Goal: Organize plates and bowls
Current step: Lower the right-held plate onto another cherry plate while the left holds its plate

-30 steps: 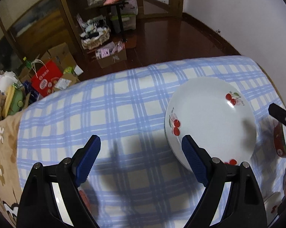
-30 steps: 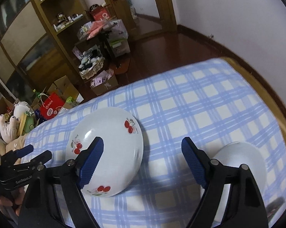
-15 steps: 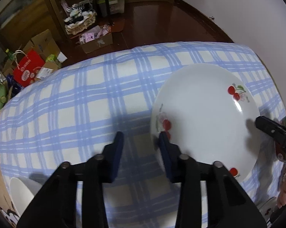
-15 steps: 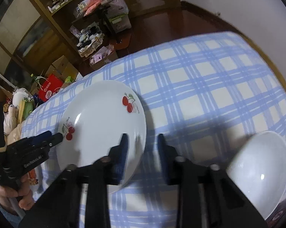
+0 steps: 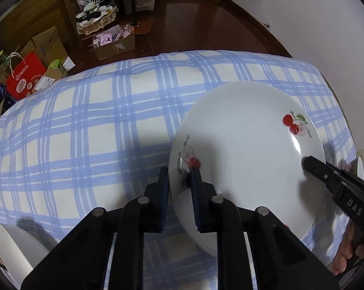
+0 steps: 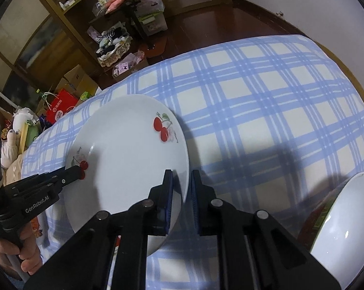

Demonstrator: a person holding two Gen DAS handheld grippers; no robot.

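Note:
A white plate with red cherry prints lies on the blue checked tablecloth; it also shows in the right wrist view. My left gripper is shut on the plate's left rim. My right gripper is shut on its right rim, and its tip shows in the left wrist view. The left gripper shows in the right wrist view at the cherry print. A white bowl with a red and green outside stands at the right.
A white dish sits at the table's near left corner. Beyond the far table edge lie a dark wood floor, cardboard boxes, a red bag and shelves. A white wall is at the right.
Both grippers went from wide open to shut on opposite rims of the cherry plate. Both moved in closer to the plate.

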